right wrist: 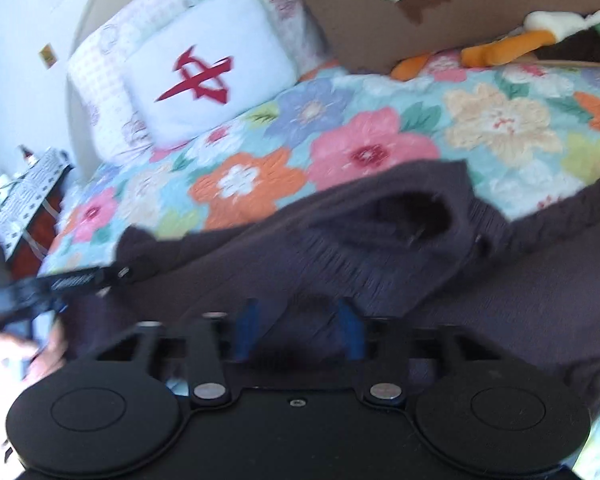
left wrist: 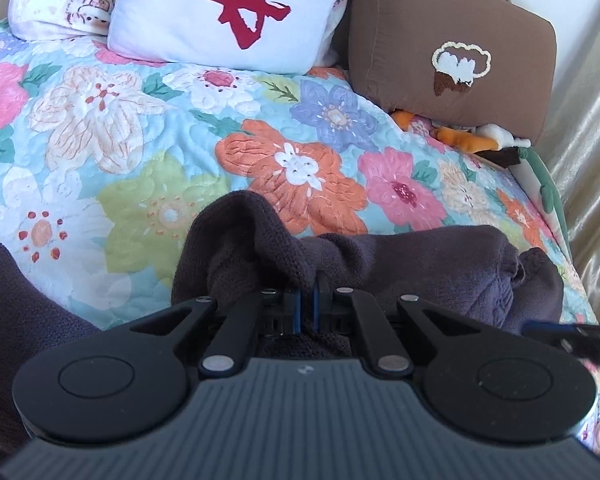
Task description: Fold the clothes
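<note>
A dark purple knit sweater lies bunched on the floral quilt. My left gripper is shut on a fold of the sweater and lifts it a little off the quilt. In the right wrist view the sweater spreads across the front of the bed, its neck opening showing. My right gripper is open just above the sweater, its blue fingertips apart with knit between them. The left gripper shows at the left edge of the right wrist view. The right gripper's tip shows at the right edge of the left wrist view.
A white pillow with a red symbol, a floral pillow and a brown cushion stand at the head of the bed. Plush toys lie under the cushion. A nightstand with clutter stands left of the bed.
</note>
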Action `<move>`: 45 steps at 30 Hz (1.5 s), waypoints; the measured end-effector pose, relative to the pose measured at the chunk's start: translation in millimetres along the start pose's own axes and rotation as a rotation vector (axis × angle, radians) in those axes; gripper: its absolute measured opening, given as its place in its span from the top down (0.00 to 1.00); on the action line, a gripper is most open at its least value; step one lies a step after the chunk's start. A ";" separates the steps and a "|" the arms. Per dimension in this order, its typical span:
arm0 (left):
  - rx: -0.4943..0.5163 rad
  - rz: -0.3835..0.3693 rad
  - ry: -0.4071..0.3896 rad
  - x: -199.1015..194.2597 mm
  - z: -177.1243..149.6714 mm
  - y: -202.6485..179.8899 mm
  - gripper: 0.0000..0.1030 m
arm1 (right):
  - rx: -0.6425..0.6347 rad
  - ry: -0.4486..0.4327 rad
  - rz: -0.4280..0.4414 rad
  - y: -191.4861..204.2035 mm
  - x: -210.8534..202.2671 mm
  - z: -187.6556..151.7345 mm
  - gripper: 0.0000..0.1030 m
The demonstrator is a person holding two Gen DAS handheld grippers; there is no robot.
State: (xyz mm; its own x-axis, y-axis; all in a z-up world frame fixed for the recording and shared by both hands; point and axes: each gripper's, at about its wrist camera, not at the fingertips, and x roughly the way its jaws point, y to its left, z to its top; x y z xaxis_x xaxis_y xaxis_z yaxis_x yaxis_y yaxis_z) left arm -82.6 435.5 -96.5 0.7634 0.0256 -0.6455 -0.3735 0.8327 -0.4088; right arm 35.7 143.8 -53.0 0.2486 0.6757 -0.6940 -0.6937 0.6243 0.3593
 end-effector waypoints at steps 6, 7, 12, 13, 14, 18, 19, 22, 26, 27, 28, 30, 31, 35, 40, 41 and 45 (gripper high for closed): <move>0.016 0.019 0.015 3.4 -2.3 2.5 0.95 | -0.445 0.078 -0.210 49.6 16.2 -33.2 0.16; 0.015 0.023 0.015 3.5 -2.3 3.5 0.95 | -0.501 0.099 -0.269 51.3 25.9 -38.0 0.21; 0.079 0.010 0.040 -1.2 -3.9 -3.5 0.91 | -0.382 0.090 -0.288 27.9 31.3 -25.9 0.80; 0.123 0.017 0.046 -4.1 -4.4 -10.4 0.89 | -0.344 0.054 -0.291 25.1 25.1 -19.6 0.80; 0.166 0.024 0.048 -7.4 -5.1 -17.5 0.81 | -0.326 0.013 -0.301 24.8 17.8 -13.3 0.80; 0.247 -0.081 0.039 -29.0 -6.7 -42.7 0.56 | -0.249 -0.122 -0.296 26.8 -7.3 8.0 0.80; 0.270 -0.122 0.037 -34.9 -7.9 -49.8 0.54 | -0.230 -0.139 -0.289 26.4 -10.0 10.3 0.80; 0.358 -0.214 0.020 -46.3 -15.9 -69.9 0.49 | -0.170 -0.177 -0.257 24.6 -17.3 16.0 0.80; 0.427 -0.338 0.010 -48.1 -33.8 -88.8 0.46 | -0.054 -0.185 -0.083 22.9 -27.6 25.9 0.80; 0.432 -0.370 0.004 -48.0 -39.0 -93.0 0.45 | -0.031 -0.186 -0.032 23.8 -31.7 27.1 0.80; 0.430 -0.405 0.001 -48.1 -43.2 -96.3 0.44 | -0.009 -0.185 0.018 24.3 -35.0 28.9 0.80; 0.401 -0.469 0.009 -47.2 -48.2 -100.7 0.37 | 0.036 -0.173 0.116 27.2 -38.4 30.3 0.80; 0.385 -0.499 0.013 -46.6 -50.6 -102.8 0.37 | 0.059 -0.167 0.163 28.7 -39.8 30.1 0.80; 0.375 -0.550 -0.021 -52.1 -59.9 -111.9 0.29 | 0.154 -0.121 0.314 34.3 -38.0 25.2 0.80; 0.337 -0.524 -0.073 -55.3 -61.4 -110.6 0.14 | 0.226 -0.057 0.419 38.5 -27.7 18.1 0.81; 0.329 -0.519 -0.079 -54.9 -60.4 -108.6 0.15 | 0.218 -0.056 0.417 40.1 -27.3 18.2 0.81; 0.342 -0.486 -0.076 -52.8 -57.7 -106.4 0.76 | 0.187 -0.069 0.402 41.7 -28.7 21.4 0.81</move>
State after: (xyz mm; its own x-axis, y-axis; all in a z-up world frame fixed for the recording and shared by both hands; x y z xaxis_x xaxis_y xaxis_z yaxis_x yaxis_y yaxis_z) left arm -113.6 313.6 -56.2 0.8447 -0.3734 -0.3835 0.2085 0.8894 -0.4068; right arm 14.1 158.8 -4.8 0.0335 0.8997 -0.4353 -0.6122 0.3628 0.7026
